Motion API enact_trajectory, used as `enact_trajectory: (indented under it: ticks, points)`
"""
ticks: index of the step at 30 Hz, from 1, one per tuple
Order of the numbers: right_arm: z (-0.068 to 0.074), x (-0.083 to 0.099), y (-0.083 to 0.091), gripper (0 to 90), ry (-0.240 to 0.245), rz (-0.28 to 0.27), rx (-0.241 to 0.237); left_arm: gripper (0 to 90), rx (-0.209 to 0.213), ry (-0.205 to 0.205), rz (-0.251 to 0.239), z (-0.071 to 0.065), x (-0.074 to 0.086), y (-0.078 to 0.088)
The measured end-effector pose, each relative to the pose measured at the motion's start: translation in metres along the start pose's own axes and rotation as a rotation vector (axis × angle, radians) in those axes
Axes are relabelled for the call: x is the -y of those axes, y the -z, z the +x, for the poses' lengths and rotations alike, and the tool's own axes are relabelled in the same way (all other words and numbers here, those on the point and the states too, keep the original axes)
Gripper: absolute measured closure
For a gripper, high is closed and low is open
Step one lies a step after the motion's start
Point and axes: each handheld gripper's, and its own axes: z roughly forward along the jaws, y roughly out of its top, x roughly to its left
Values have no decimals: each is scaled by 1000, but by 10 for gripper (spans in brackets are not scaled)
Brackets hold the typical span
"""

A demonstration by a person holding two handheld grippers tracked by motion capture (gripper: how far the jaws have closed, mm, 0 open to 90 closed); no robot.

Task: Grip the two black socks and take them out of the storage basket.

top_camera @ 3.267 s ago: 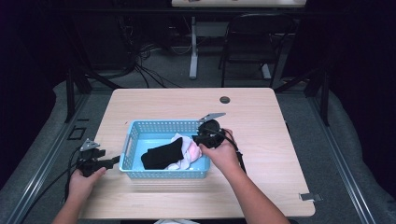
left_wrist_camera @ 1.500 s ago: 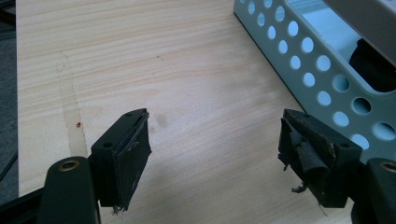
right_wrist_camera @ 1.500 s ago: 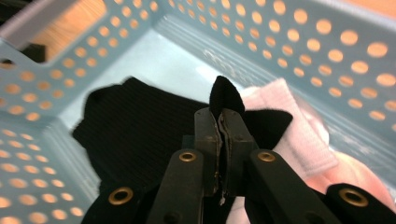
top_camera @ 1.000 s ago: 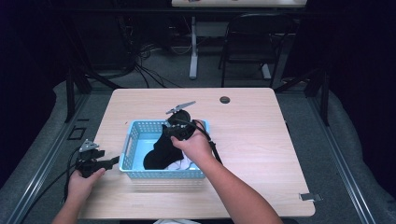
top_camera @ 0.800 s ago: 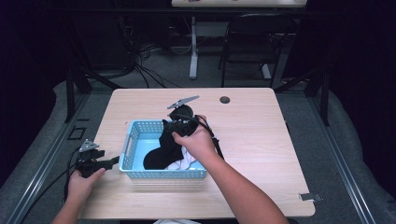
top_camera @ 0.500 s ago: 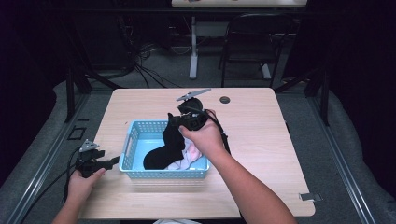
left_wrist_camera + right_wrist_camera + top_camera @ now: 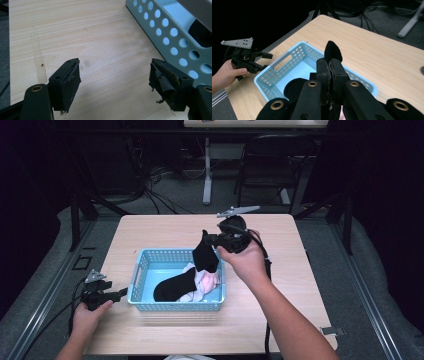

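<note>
A black sock (image 7: 205, 256) is pinched by its tip between the closed jaws of the right tongs (image 7: 210, 239), so that it hangs down with its lower part draped inside the blue basket (image 7: 175, 306), beside a pale garment (image 7: 204, 282). A grip at the very end lets it be drawn clear of the pile and the rim, probably for setting on the counter (image 7: 300, 270). The left tongs (image 7: 122, 293) are held low just beside the basket's left wall, jaws wide apart and empty, seemingly placed to steady the basket if it slides.
</note>
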Motion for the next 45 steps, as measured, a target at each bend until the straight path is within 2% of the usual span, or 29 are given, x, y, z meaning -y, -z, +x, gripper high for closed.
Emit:
enact_trajectory:
  ticks: [6,8,14,22,30,36,38,39,45]
  points:
    - [-16,6,31,871,-20,-29,51,248,-2,-1,2,0,0,0]
    - [-22,9,38,872,-25,-22,69,248,-2,-1,3,0,0,0]
    - [-36,26,48,872,-59,-26,105,248,-2,-5,7,0,0,0]
    - [-52,50,40,872,-102,-19,129,248,-3,-6,9,0,1,0]
    - [-68,79,26,871,-148,15,148,248,-4,-7,10,0,1,0]
    - [-83,102,14,871,-195,34,164,248,-6,-8,11,0,1,-1]
    - [-92,115,11,871,-211,44,170,248,-5,-8,12,0,1,0]
    - [-92,115,11,871,-211,44,170,248,-6,-8,11,0,1,0]
    - [-115,140,13,871,-262,49,228,248,-7,-8,14,0,1,-1]
